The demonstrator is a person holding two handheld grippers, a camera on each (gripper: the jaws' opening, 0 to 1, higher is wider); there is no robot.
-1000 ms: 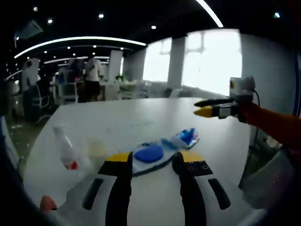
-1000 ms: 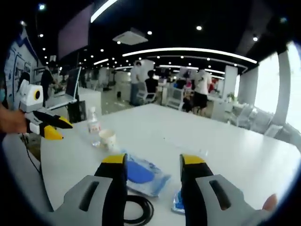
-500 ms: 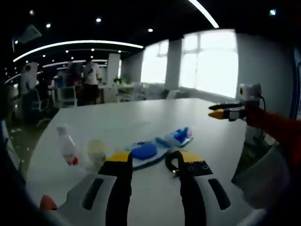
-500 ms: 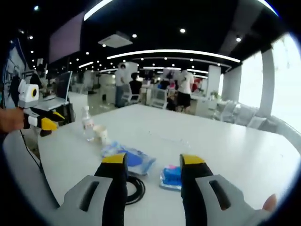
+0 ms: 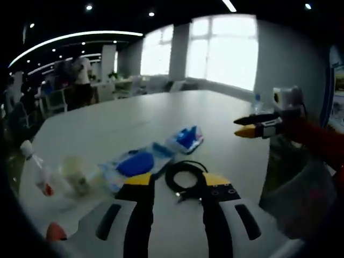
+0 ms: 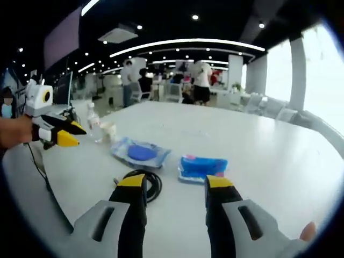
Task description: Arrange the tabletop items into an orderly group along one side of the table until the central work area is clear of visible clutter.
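On the white table (image 5: pixel 161 113) lie a black coiled cable (image 5: pixel 185 177), a clear bag with a blue round pad (image 5: pixel 134 162) and a blue packet (image 5: pixel 185 138). A small plastic bottle (image 5: pixel 37 174) and a paper cup (image 5: pixel 75 173) stand at the left. My left gripper (image 5: pixel 176 183) is open above the near edge, with the cable just beyond its tips. My right gripper (image 6: pixel 174 185) is open too, short of the cable (image 6: pixel 145 180), the bag (image 6: pixel 141 153) and the packet (image 6: pixel 201 165). The bottle (image 6: pixel 92 122) and cup (image 6: pixel 110 129) stand beyond the other gripper (image 6: pixel 59 134).
The right gripper (image 5: pixel 258 126), on an orange sleeve (image 5: pixel 317 142), hovers off the table's right edge. Bare white tabletop (image 6: pixel 258 140) stretches beyond the items. Office chairs, desks and standing people (image 6: pixel 201 80) are in the background.
Both views have drawn back from the items, bringing the whole cable coil into sight. The items on the table have not moved.
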